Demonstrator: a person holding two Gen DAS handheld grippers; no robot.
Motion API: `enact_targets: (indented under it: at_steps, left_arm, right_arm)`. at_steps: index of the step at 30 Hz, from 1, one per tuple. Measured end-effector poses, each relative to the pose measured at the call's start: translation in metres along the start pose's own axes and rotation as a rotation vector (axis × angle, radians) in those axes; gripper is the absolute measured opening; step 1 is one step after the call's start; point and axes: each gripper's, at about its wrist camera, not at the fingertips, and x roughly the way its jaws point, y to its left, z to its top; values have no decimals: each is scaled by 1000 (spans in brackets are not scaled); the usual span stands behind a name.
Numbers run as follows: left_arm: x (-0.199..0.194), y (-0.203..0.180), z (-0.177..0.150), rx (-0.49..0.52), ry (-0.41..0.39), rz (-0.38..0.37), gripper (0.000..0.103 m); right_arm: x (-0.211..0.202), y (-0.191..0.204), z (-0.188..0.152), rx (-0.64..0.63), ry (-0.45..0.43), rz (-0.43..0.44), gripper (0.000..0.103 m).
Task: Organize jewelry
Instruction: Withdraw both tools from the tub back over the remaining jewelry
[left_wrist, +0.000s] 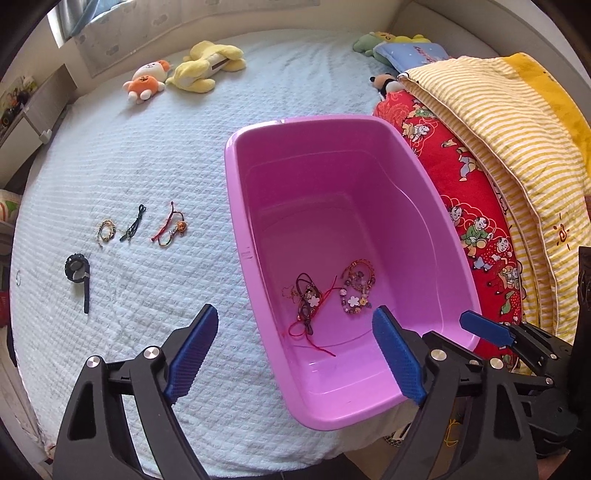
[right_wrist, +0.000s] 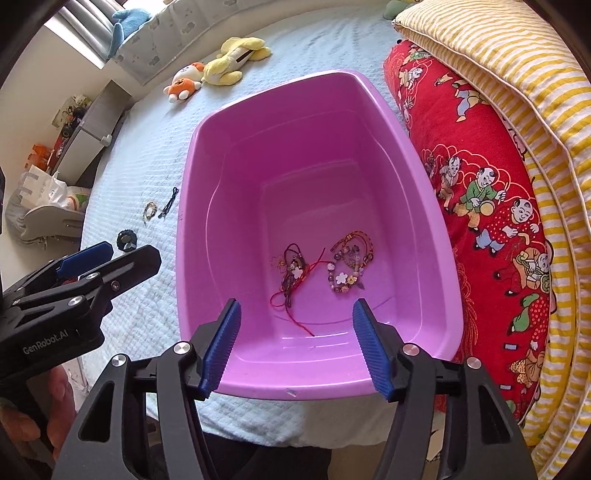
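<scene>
Inside the glossy pink plastic tub (right_wrist: 424, 229), beaded and corded bracelets (right_wrist: 321, 271) are lying tangled, while both ribbed-padded grippers, left gripper (left_wrist: 297, 354) and right gripper (right_wrist: 295, 345), are hanging released, empty; more bracelets (left_wrist: 140, 225) are resting on the quilted bedspread (left_wrist: 147, 155).

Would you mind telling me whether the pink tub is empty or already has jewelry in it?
Not empty: the pink tub holds two tangles of bracelets on its floor, while several pieces lie outside on the bedspread.
</scene>
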Motion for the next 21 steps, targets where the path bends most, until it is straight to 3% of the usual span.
enact_targets:
  at_steps: [10, 21]
  left_arm:
    - [-23, 48, -32, -103, -7, 9, 88]
    - [-53, 142, -93, -329, -29, 141, 89]
  right_arm:
    - [-12, 49, -19, -115, 25, 29, 63]
    - [7, 125, -36, -257, 57, 113, 64]
